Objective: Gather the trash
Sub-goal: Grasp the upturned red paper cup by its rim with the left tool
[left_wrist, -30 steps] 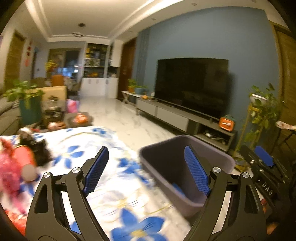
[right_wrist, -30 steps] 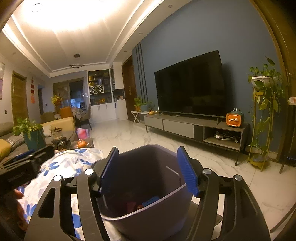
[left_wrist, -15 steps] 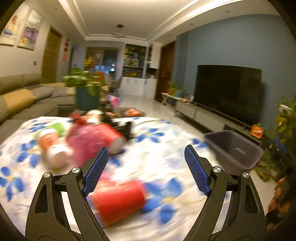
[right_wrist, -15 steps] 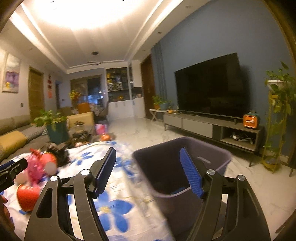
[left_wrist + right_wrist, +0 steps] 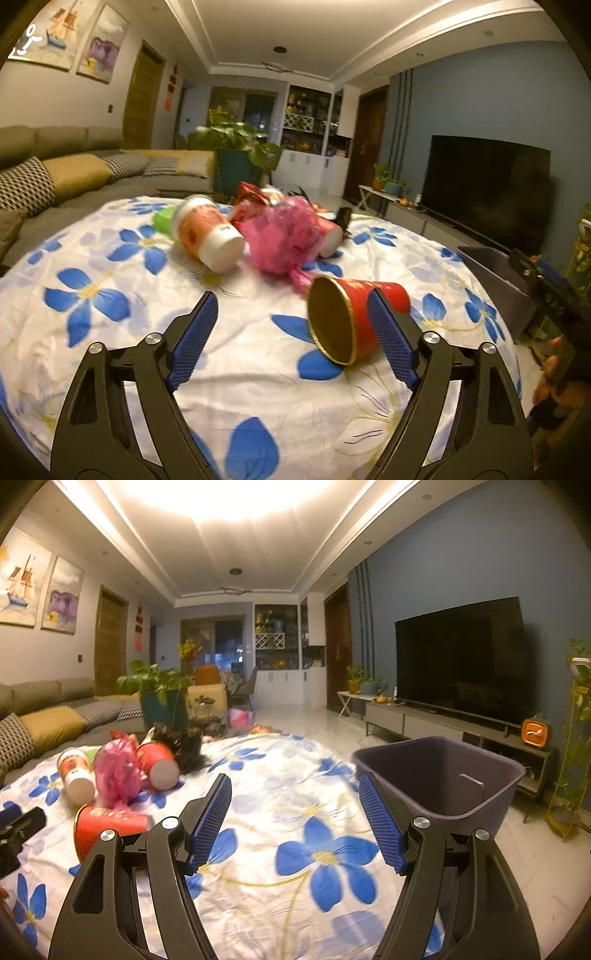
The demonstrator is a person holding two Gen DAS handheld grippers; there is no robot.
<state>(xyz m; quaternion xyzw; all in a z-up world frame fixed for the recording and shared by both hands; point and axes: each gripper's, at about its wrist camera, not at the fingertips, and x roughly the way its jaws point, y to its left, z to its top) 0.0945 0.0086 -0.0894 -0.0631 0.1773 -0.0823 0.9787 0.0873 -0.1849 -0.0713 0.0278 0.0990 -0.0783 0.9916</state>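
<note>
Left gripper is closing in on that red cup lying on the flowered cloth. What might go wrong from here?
1. The red cup lies on its side, mostly off toward the right pad of the left gripper, whose jaws are closing with nothing yet between the pads. It may get nudged and roll away.
2. The flowered cloth is loose and wrinkled; low fingertips could snag it.
3. The bin sits off the table's far right edge, so a weak grip could drop the cup short.

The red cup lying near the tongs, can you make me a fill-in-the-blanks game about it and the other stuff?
1. The red cup lies on its ____.
2. The cloth under it has ____ flowers.
3. The crumpled bag behind the cup is ____.
4. The dark bin stands at the cloth's ____ edge in the right wrist view.

Missing words: side; blue; pink; right
</note>
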